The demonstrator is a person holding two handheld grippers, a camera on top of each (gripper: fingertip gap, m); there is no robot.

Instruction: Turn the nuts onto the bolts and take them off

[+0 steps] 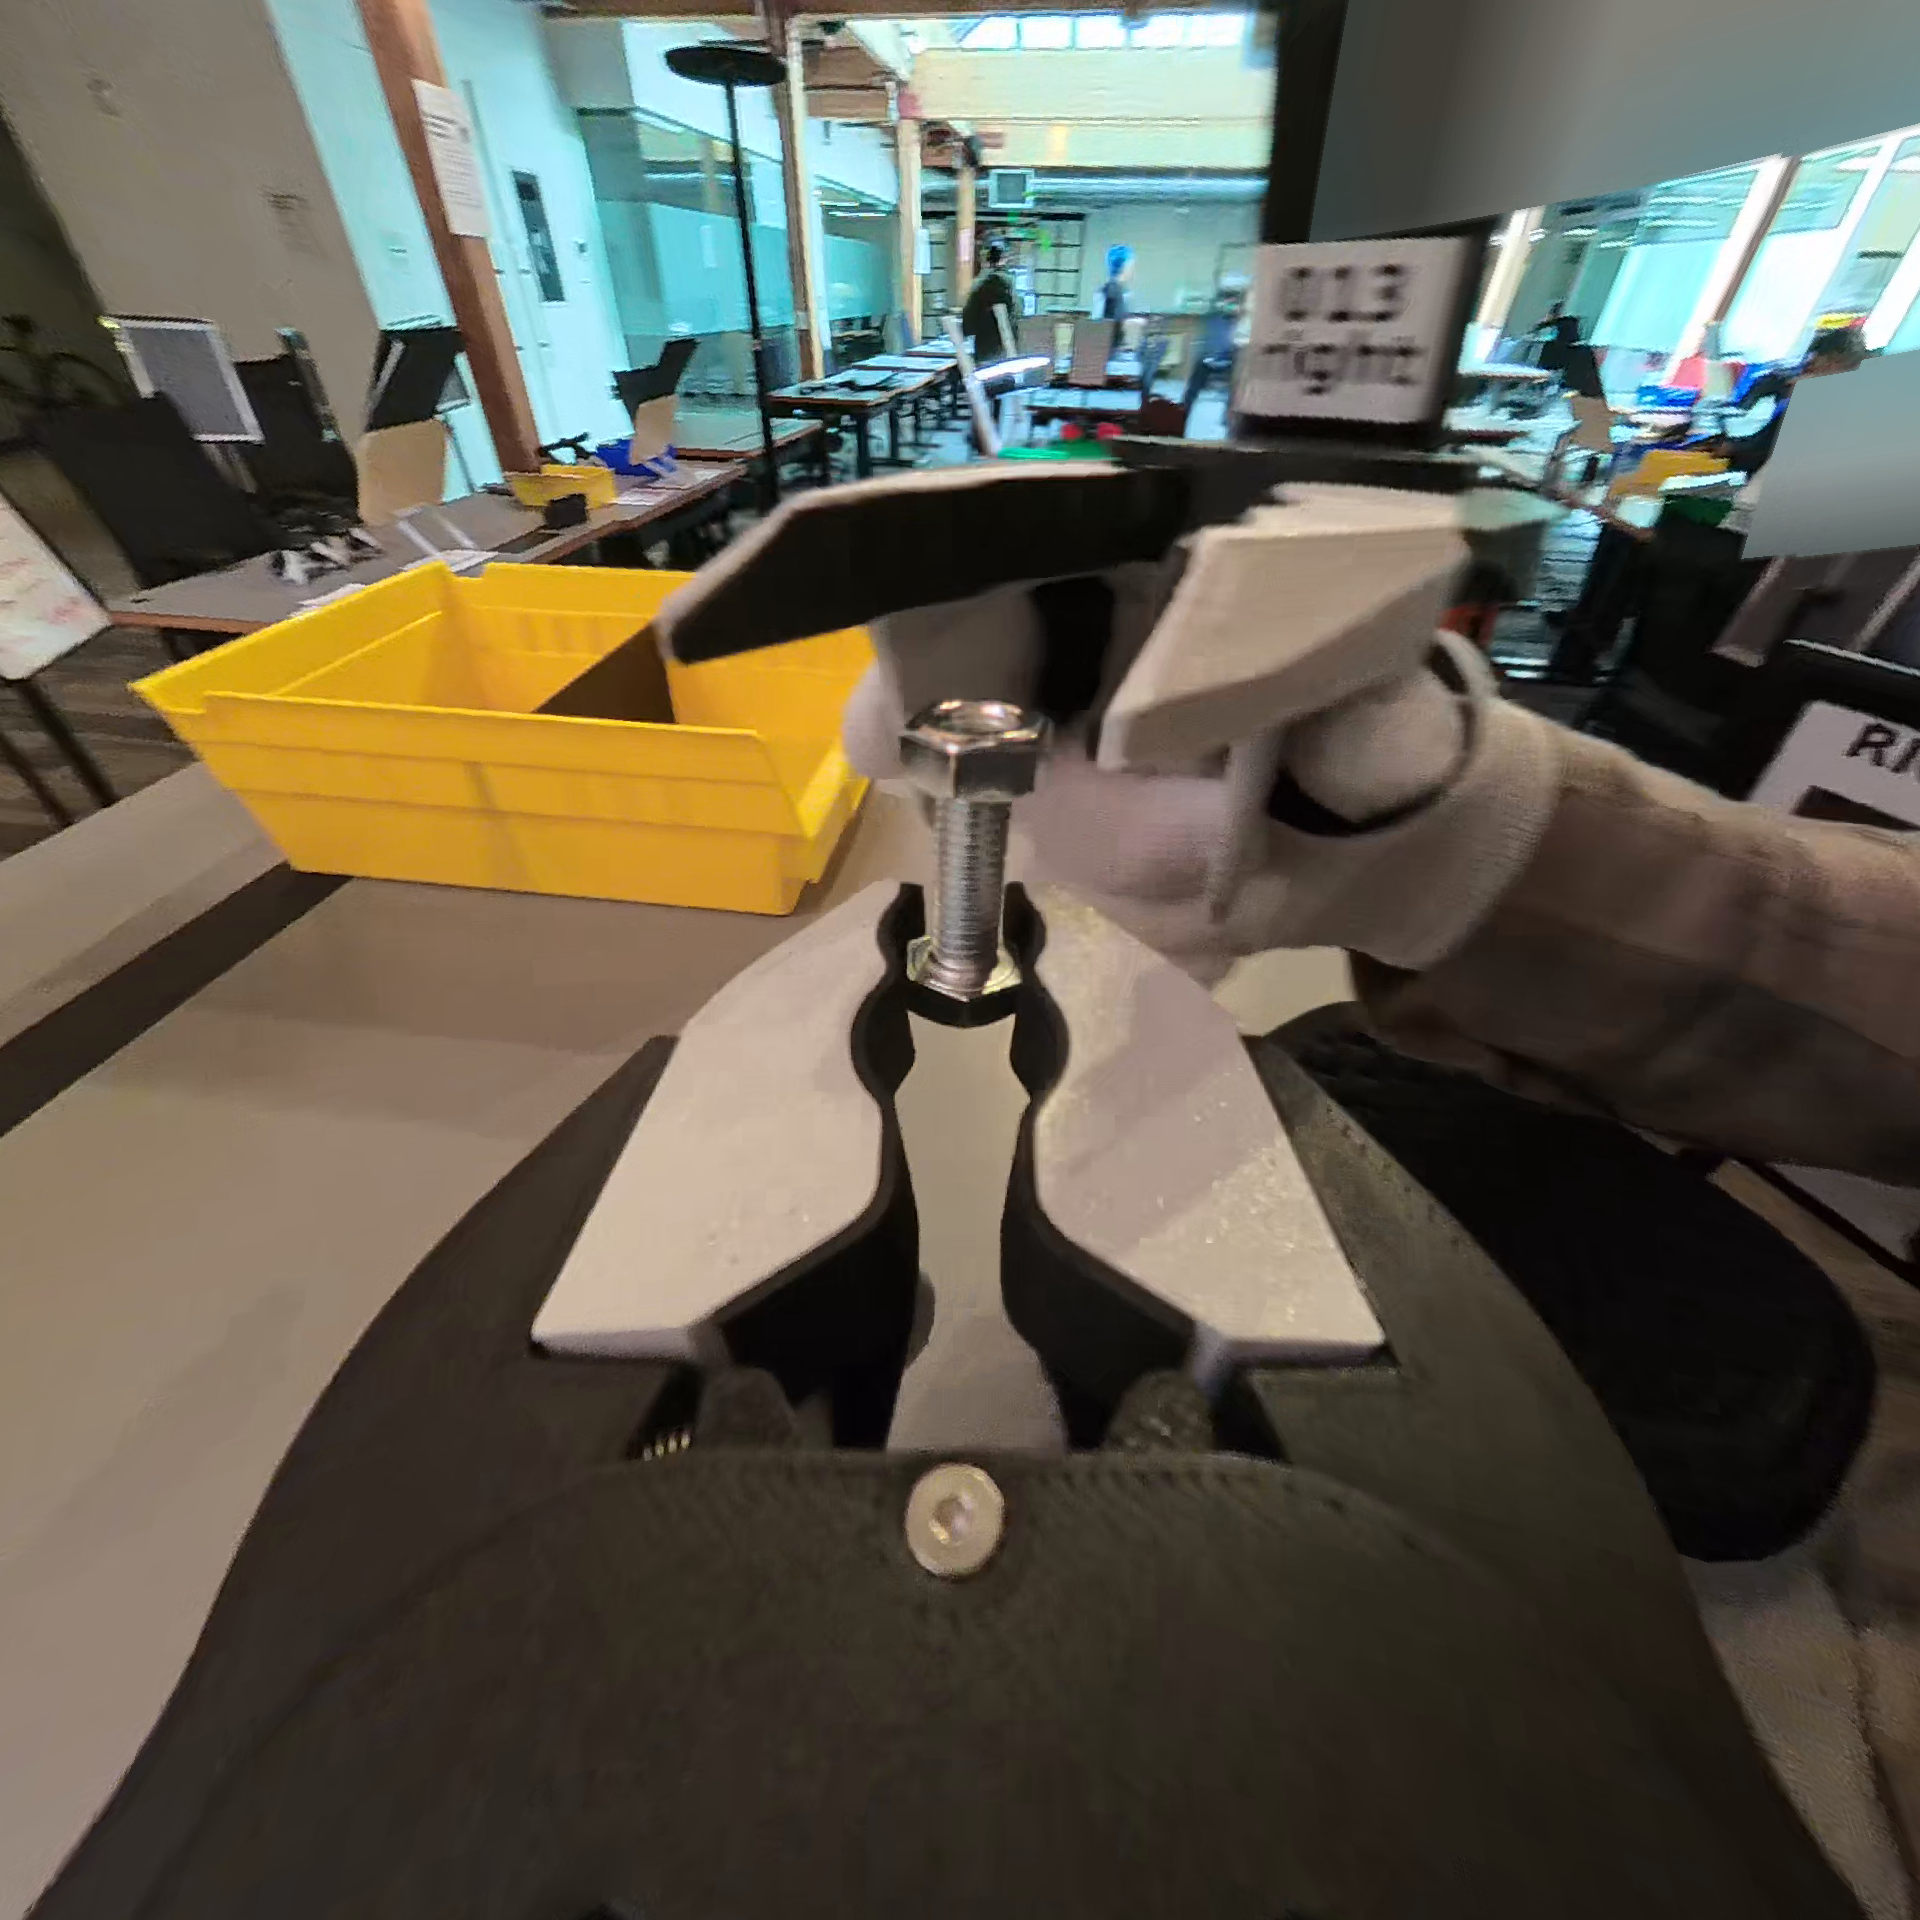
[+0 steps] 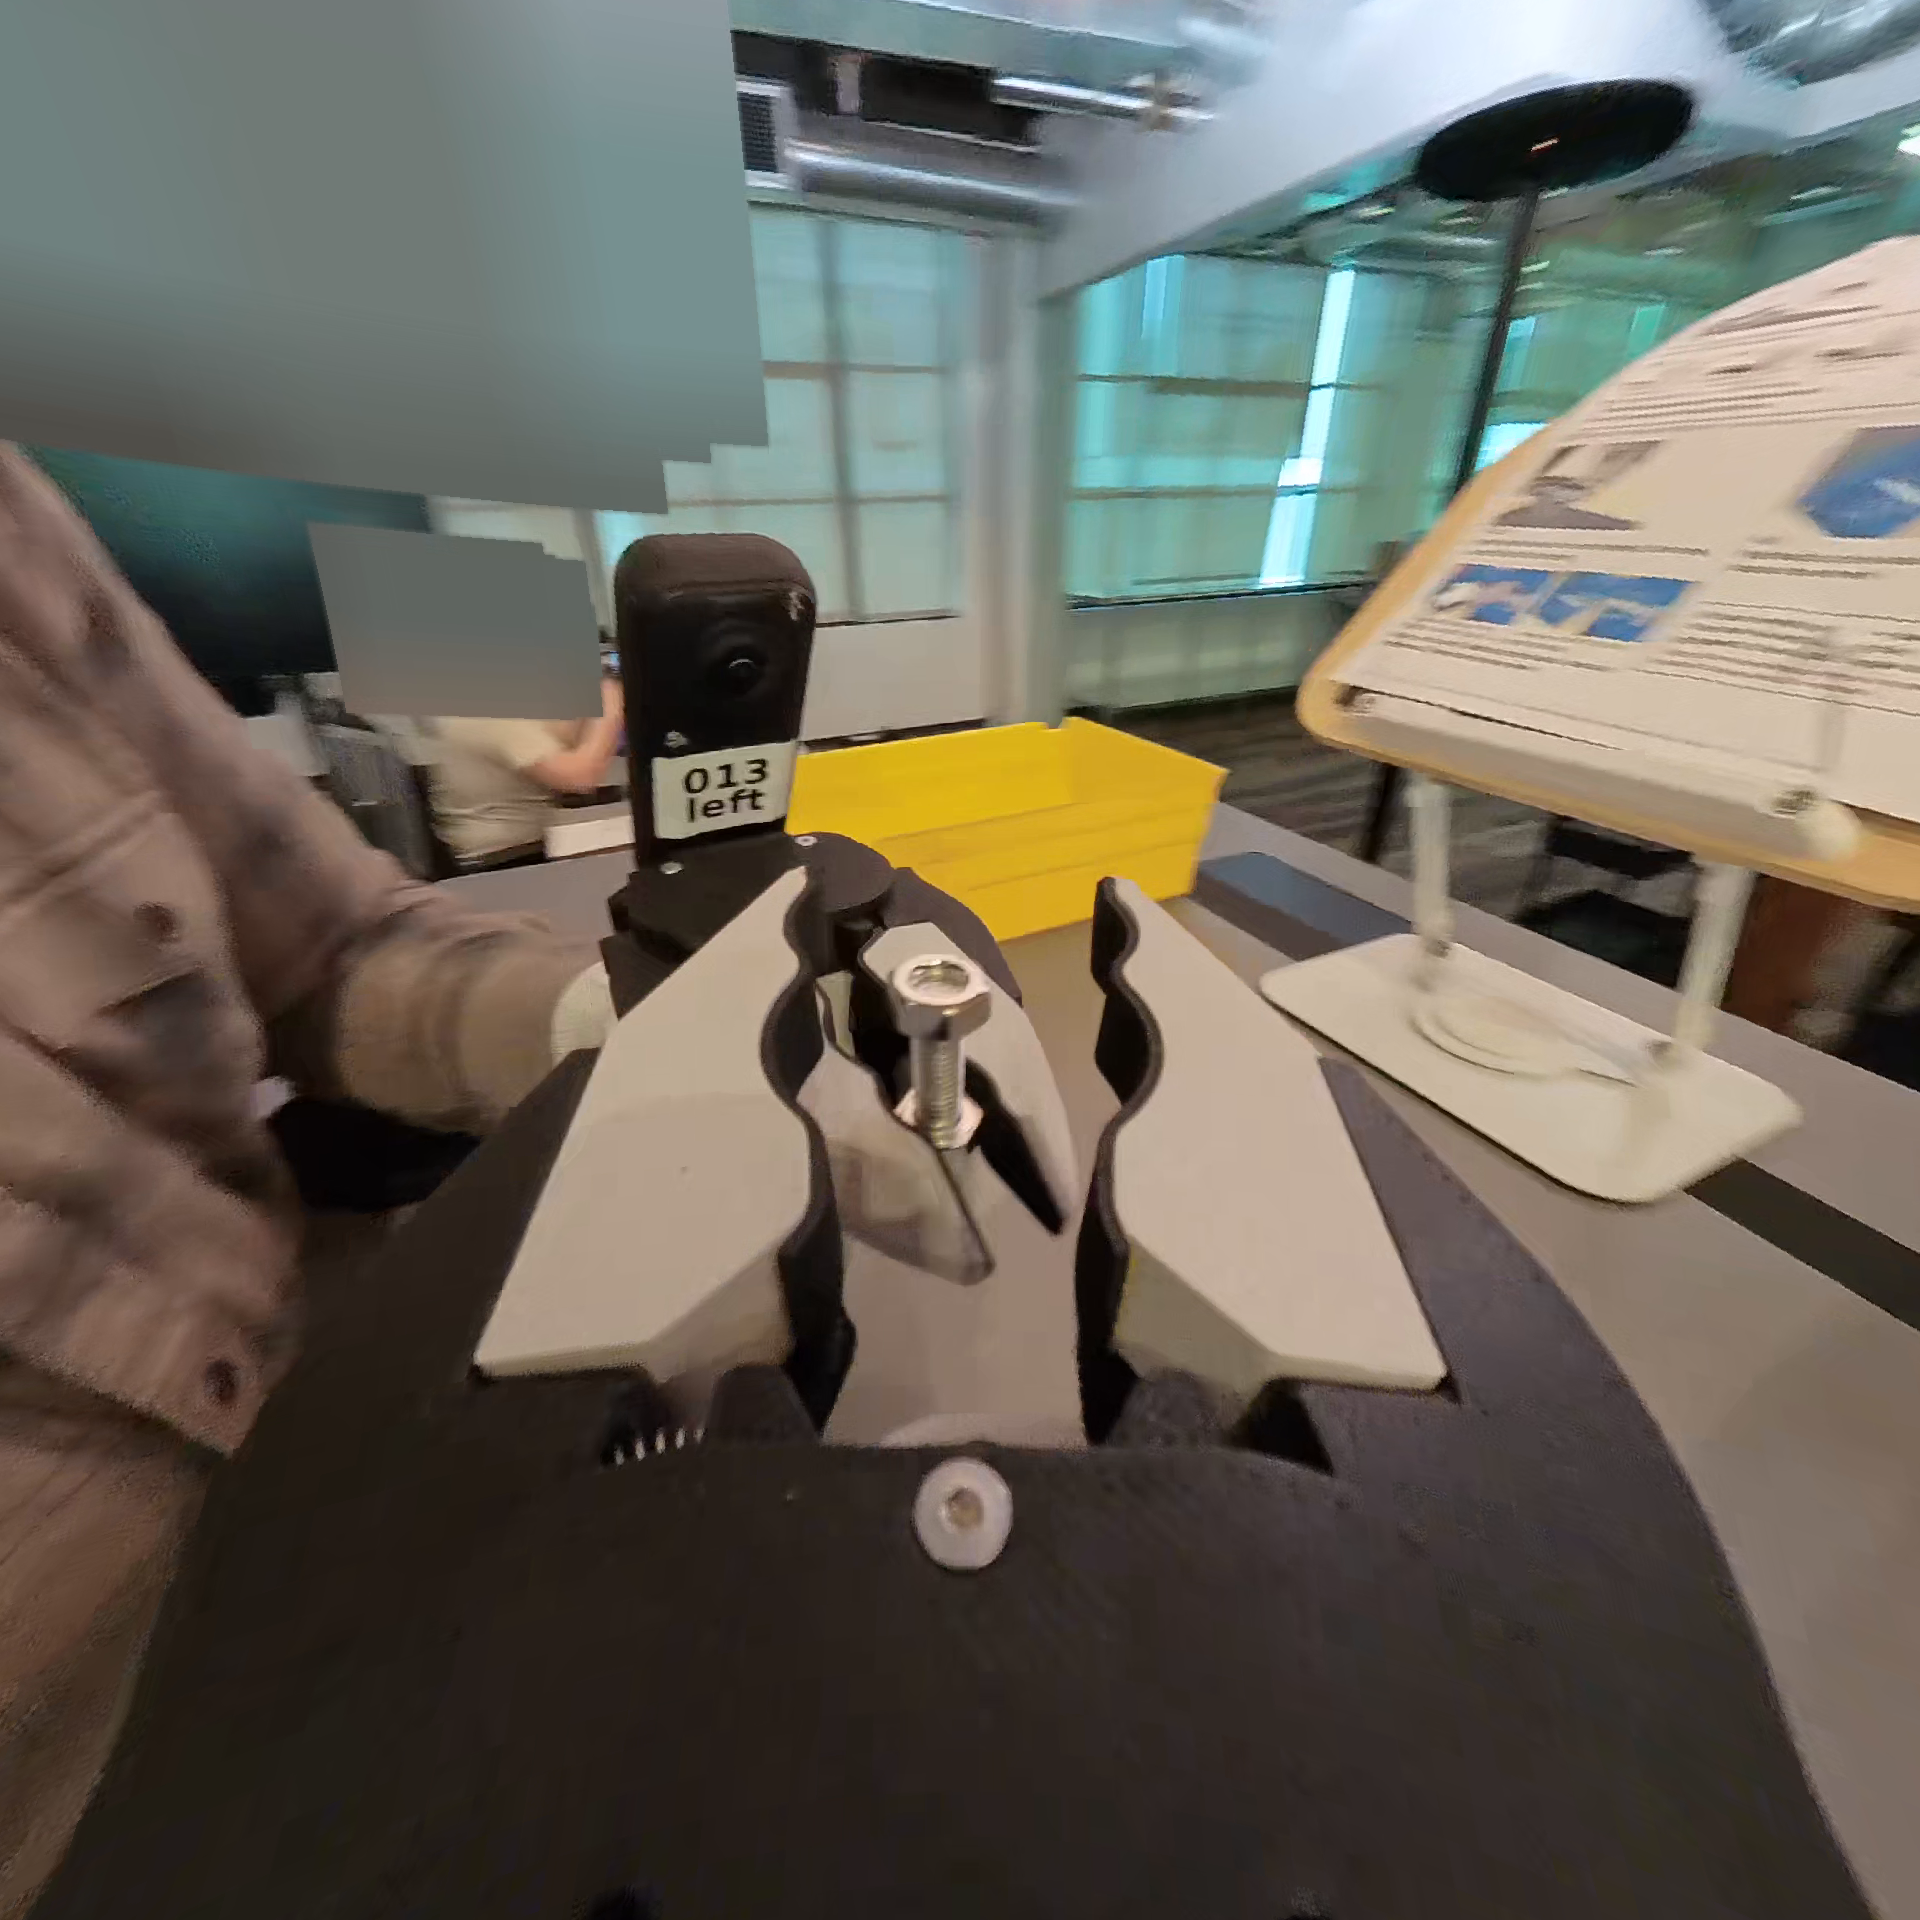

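**Nut sits at the very tip of the bolt**

While the left tool pinches the wide head of the bolt at the bottom, the bolt stands straight up with its threads showing. A shiny nut sits right at the top end of it. It looks like only a few threads hold it there, so I think it is either just going on or nearly off.

A bit farther out, the right tool has its two fingers spread wide, one on each side of the bolt, and it grips nothing. It is not touching the nut. A gloved hand holds that tool from behind.

What could go wrong? If the right tool closes crooked, it could bump the nut and knock it off the tip. Then the nut would drop onto the grey surface and roll away. If it squeezes the threads and not the flat sides of the nut, turning will do nothing. If it pushes sideways hard, the bolt could tip or slip in the left tool, since only its head is pinched. A tilted nut could also jam on the threads.

Past them sits a yellow bin, well apart from the bolt. A paper sign on a white stand is off to one side.
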